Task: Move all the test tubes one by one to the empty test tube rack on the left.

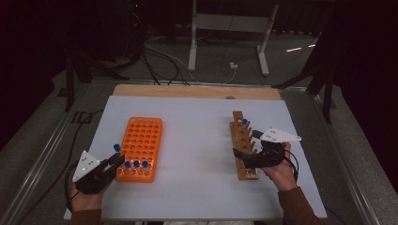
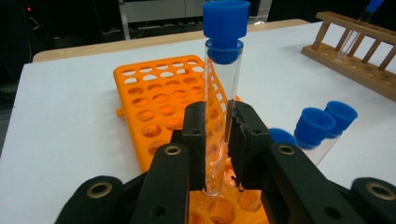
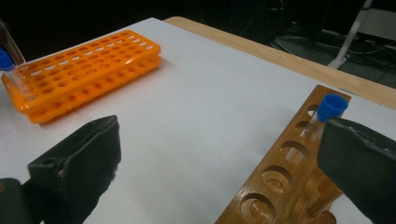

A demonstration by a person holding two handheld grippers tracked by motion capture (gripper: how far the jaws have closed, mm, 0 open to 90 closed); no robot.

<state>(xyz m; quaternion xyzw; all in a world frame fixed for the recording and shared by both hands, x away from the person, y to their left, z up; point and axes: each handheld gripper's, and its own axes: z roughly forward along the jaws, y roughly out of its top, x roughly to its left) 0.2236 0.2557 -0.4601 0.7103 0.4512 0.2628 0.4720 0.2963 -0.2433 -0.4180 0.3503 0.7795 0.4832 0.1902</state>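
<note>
High view, left gripper (image 1: 114, 161): closed on a blue-capped test tube (image 1: 116, 151) at the near left corner of the orange rack (image 1: 141, 140).
High view, tube axis: roughly upright, cap on top.
High view, rack contents: three more capped tubes (image 1: 136, 165) stand in the orange rack's near row.
High view, right gripper (image 1: 244, 155): over the wooden rack (image 1: 243, 145), well to the right of the orange rack; one capped tube (image 1: 244, 123) stands near the wooden rack's far end.
Left gripper view, grip: both pads (image 2: 195, 135) press the clear tube (image 2: 219, 112) low on its glass, above the orange rack (image 2: 154, 93).
Left gripper view, axis: long axis straight up along the picture, blue cap at the top, rounded bottom just above the rack's holes.
Right gripper view, jaws: spread wide, nothing between them; the wooden rack (image 3: 285, 182) lies by the right-hand jaw, the orange rack (image 3: 84, 65) far off at upper left.
</note>
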